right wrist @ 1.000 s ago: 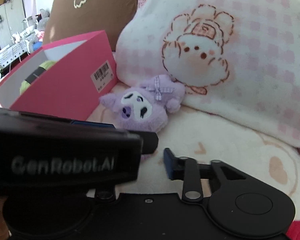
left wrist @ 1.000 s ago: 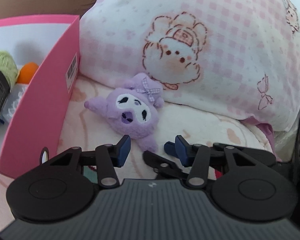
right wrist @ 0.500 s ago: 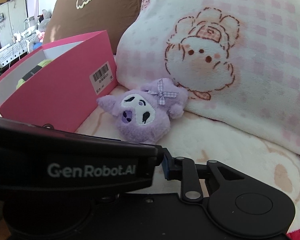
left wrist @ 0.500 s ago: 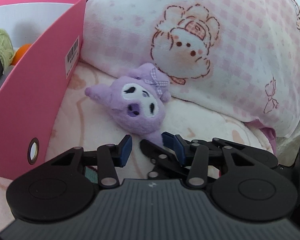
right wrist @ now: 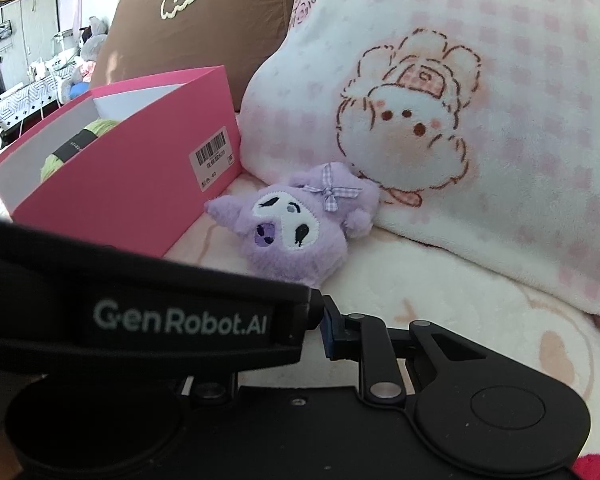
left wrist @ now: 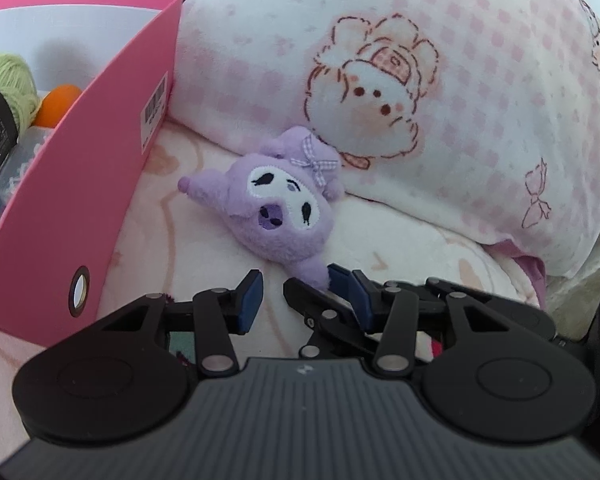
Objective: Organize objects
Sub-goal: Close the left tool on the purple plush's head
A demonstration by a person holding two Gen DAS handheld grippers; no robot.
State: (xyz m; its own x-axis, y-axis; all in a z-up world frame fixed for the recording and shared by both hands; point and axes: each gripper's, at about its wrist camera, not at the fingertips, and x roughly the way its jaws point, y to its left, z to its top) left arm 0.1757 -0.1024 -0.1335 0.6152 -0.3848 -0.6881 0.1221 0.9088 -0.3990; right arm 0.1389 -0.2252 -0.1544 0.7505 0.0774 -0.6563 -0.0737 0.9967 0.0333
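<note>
1. Left gripper, black with blue pads, sits low over the cream fleece bedspread with its jaws partly apart; they have just been opening a little, and nothing is pinched between them.
2. Right gripper crosses in front of it with jaws fully closed; its tip touches the bottom tuft of the small purple plush toy with a white face and gingham bow. Whether any fur is caught I cannot tell.
3. That plush lies face-up on the bedspread, leaning against the foot of the pink-checked white pillow with a printed cartoon animal, just beside the pink cardboard box.
4. Inside the box lie a green yarn skein with a black label and an orange ball, so it likely serves as the collection bin.
5. My reading: the plush goes in next, and the 2 grippers crowd its near end because the pillow blocks the far side.
6. Soft fur may slip from a shallow pinch.
</note>
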